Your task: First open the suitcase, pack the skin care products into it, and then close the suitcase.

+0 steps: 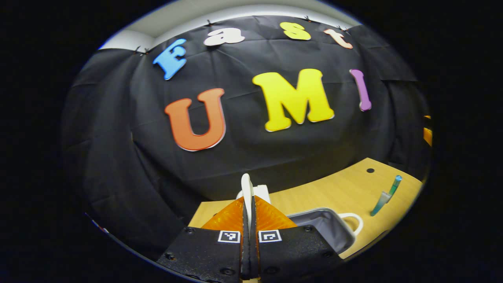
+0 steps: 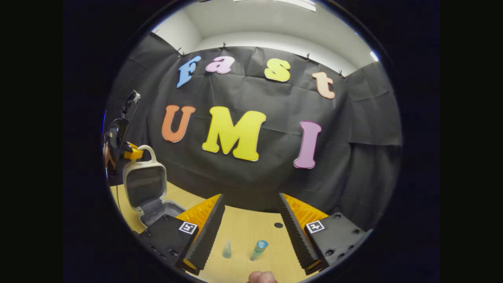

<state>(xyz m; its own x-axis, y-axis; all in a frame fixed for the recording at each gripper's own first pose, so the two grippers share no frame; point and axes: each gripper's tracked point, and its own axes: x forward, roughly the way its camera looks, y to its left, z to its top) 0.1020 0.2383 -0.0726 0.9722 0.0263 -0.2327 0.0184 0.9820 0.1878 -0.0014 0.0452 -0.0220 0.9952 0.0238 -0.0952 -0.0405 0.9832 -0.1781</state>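
Clamped on the suitcase lid [image 1: 246, 192], the left gripper [image 1: 249, 220] should hold steady while the open right gripper [image 2: 251, 224] descends squarely around the tube [image 2: 258, 250].

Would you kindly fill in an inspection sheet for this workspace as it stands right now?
Surface: light wooden table with a small dark hole.
Job's things: suitcase open, lid raised upright, grey lining showing; a teal tube lies on the table beside it, not yet packed.
Clutter: nothing seen.
Grippers: left gripper shut on the suitcase lid's white edge, holding it up; right gripper open above the tube, apart from it.
Cables: a thin dark cable hangs near the left gripper.
Surroundings: black cloth wall, white wall and ceiling above.
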